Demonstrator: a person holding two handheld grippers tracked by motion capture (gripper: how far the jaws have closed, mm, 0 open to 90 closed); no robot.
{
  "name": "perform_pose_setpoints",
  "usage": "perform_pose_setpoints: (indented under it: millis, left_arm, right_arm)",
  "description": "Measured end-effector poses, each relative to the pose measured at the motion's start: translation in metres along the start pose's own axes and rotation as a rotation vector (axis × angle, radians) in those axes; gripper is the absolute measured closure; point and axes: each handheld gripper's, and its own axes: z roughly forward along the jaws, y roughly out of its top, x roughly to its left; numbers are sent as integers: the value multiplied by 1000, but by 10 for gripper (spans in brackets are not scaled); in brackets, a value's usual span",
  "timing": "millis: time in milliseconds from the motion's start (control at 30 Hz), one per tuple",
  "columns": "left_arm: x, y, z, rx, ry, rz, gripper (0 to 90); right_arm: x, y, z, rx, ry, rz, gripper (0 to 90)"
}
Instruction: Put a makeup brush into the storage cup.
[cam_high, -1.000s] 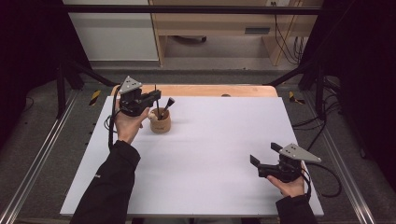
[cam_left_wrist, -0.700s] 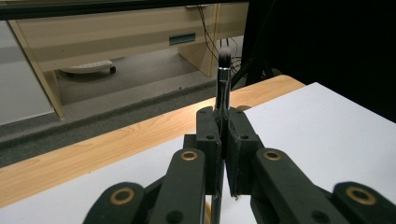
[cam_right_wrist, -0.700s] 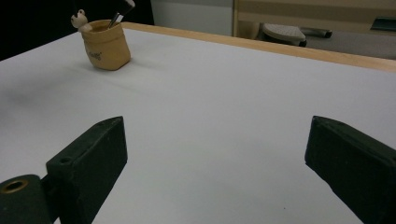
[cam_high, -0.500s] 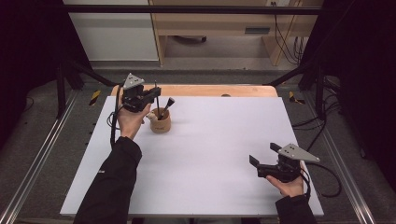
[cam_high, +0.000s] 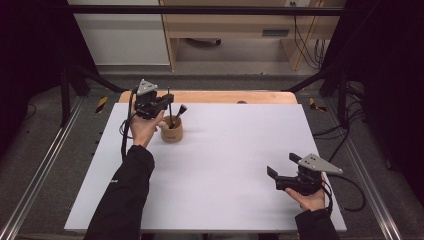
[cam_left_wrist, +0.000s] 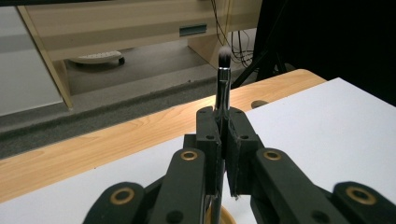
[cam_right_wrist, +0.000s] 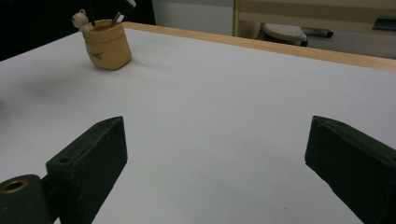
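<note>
Left gripper view: a makeup brush (cam_left_wrist: 223, 79) is clamped in the left claw (cam_left_wrist: 223, 140).
It's held above the holder (cam_high: 171, 131); right claw (cam_high: 279, 176) is kept wide, empty.

- The right tool (cam_right_wrist: 219, 158) stands with its two black jaws wide apart, rising from the bottom corners, with nothing between them but bare surface.
- Under the jaws stretches the white table (cam_right_wrist: 224, 102), with a light wooden edge (cam_right_wrist: 299, 49) running along its far side.
- At the far left of the table sits a small tan pot (cam_right_wrist: 107, 44) with faint lettering on its wall, too small to read.
- A small round figure (cam_right_wrist: 81, 19), perhaps a little bear, perches at the pot's left rim.
- Two brushes (cam_right_wrist: 122, 9) stand in the pot, leaning apart; their tops are cut off by the frame.
- Beyond the table, a pale wooden cabinet (cam_right_wrist: 317, 11) stands on the floor.
</note>
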Motion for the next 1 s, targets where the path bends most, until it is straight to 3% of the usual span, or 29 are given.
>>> perform_pose_setpoints:
  millis: [1000]
  left_arm:
    - [0, -29, 11, 41, -13, -8, 849]
  right_arm:
    - [2, 0, 0, 0, 3, 4, 64]
